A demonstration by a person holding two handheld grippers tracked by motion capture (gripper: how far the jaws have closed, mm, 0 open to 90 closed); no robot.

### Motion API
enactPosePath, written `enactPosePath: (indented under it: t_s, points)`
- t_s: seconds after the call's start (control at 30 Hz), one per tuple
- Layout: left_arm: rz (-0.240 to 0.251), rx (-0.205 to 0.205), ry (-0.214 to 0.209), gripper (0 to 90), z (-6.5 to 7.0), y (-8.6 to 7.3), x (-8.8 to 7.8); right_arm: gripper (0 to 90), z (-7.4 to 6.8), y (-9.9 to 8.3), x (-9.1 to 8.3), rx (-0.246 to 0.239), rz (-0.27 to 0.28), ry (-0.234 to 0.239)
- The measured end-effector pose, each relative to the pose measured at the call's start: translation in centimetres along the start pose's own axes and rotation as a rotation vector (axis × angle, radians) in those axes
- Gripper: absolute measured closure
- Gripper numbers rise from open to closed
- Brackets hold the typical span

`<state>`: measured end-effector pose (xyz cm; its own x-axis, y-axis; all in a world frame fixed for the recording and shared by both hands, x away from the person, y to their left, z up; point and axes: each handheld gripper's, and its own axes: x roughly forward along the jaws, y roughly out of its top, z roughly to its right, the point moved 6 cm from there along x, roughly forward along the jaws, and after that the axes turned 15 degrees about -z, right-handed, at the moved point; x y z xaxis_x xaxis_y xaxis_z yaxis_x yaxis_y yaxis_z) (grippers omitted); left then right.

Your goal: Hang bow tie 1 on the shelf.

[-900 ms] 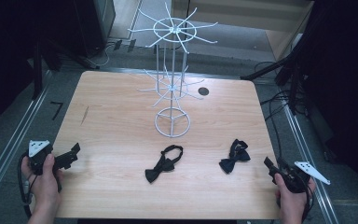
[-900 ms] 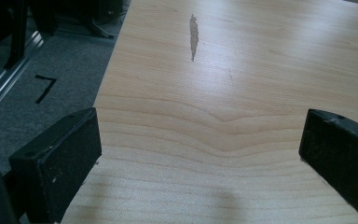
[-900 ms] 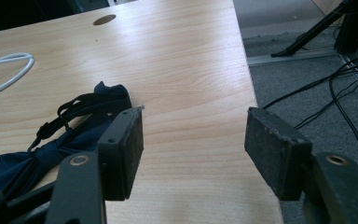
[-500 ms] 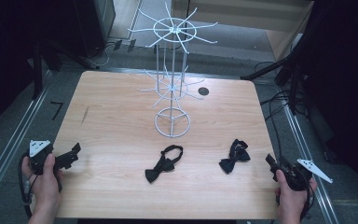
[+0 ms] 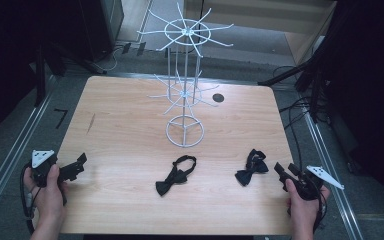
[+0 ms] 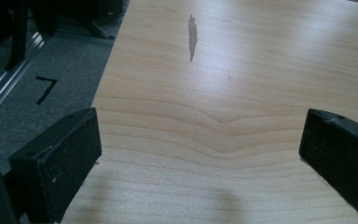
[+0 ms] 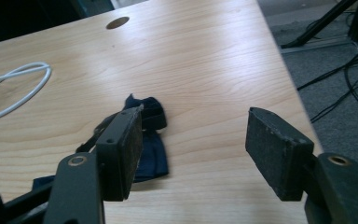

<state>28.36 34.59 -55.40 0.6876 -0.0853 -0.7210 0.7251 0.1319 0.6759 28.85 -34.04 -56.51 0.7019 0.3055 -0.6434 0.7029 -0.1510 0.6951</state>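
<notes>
The place looks like a lab or recording studio: a bare wooden bench [image 5: 130, 130] stands on grey carpet [image 5: 25, 120], ringed by metal rails [image 5: 10, 160], dark tripod legs [image 5: 290, 75] and loose cables [image 5: 300, 110], with black surroundings.

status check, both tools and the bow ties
Left tool open, empty, at table's near left. Right tool open, empty, beside right bow tie, not touching. Other bow tie flat mid-table. Wire rack upright behind, bare; nothing in the way.
</notes>
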Motion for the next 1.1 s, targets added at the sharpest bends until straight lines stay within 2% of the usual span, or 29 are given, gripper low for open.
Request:
enactPosePath:
  t_s: [0.4, 0.53, 0.63, 0.77, 0.9, 1.1]
  points:
    - [0.001, 0.001, 0.002, 0.0, 0.0, 0.0, 0.0, 38.2, -3.5, -0.5, 1.7, -0.068, -0.056, 0.042]
    - [0.000, 0.001, 0.003, 0.0, 0.0, 0.0, 0.0, 38.2, -4.4, -0.8, 2.5, -0.091, -0.075, 0.026]
    - [0.000, 0.003, 0.004, 0.0, 0.0, 0.0, 0.0, 38.2, -5.1, -0.9, 3.0, -0.086, -0.090, 0.031]
    - [0.000, 0.003, 0.004, 0.0, 0.0, 0.0, 0.0, 37.4, -5.9, -1.0, 3.5, -0.114, -0.102, 0.021]
    - [-0.001, 0.005, 0.005, 0.0, 0.1, 0.0, 0.0, 36.8, -6.4, -0.9, 3.9, -0.120, -0.109, 0.020]
    - [-0.001, 0.005, 0.005, 0.0, 0.1, 0.0, 0.0, 36.4, -7.3, -1.2, 4.6, -0.171, -0.139, 0.020]
